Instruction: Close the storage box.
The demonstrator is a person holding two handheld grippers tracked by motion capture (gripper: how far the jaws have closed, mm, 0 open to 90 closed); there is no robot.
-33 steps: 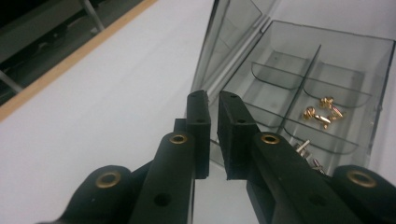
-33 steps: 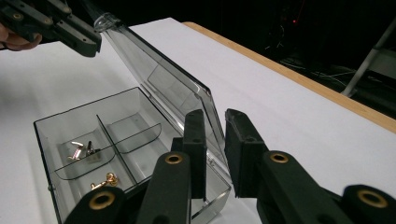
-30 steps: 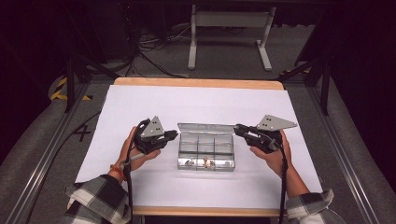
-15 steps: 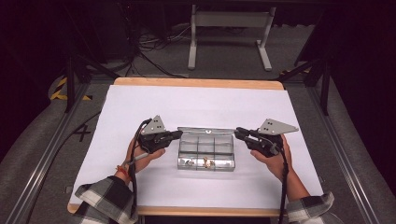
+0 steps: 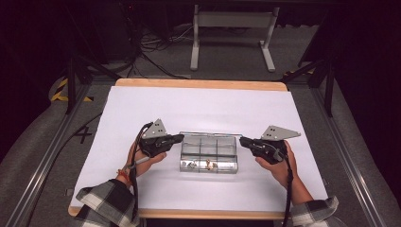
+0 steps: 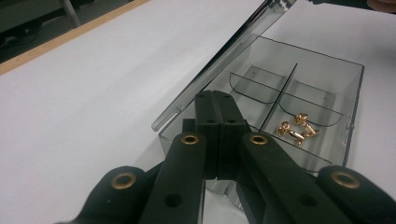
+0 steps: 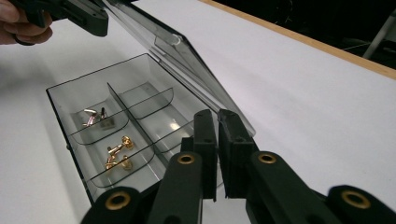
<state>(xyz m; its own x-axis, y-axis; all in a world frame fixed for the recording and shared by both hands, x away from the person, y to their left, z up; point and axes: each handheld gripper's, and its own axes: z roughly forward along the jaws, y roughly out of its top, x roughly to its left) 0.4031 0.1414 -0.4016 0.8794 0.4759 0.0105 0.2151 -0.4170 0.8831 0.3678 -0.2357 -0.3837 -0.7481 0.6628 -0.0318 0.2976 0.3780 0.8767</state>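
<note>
- Both hands are sitting lower in the high view than a second ago, and the clear box (image 5: 208, 152) is lying nearer the bottom edge of the white counter (image 5: 198, 109) with them.
- Left tongs (image 5: 178, 138) are pressing together at the box's left end, at centre left of the high view; the left gripper view is showing their jaws closed flat against each other over the box's near corner.
- Right tongs (image 5: 243, 140) have just been closing; the right gripper view is showing only a thin slit remaining between the jaws, with nothing in it, at the box's right end.
- Box is resting at lower centre of the counter, between the two tongs, with its lid (image 6: 224, 60) standing raised along the far edge.
- Gold earrings (image 6: 295, 127) are lying in one near compartment; a second small metal pair (image 7: 95, 115) is lying in the neighbouring one.
- Plaid sleeves (image 5: 106, 205) are entering from the bottom corners.
</note>
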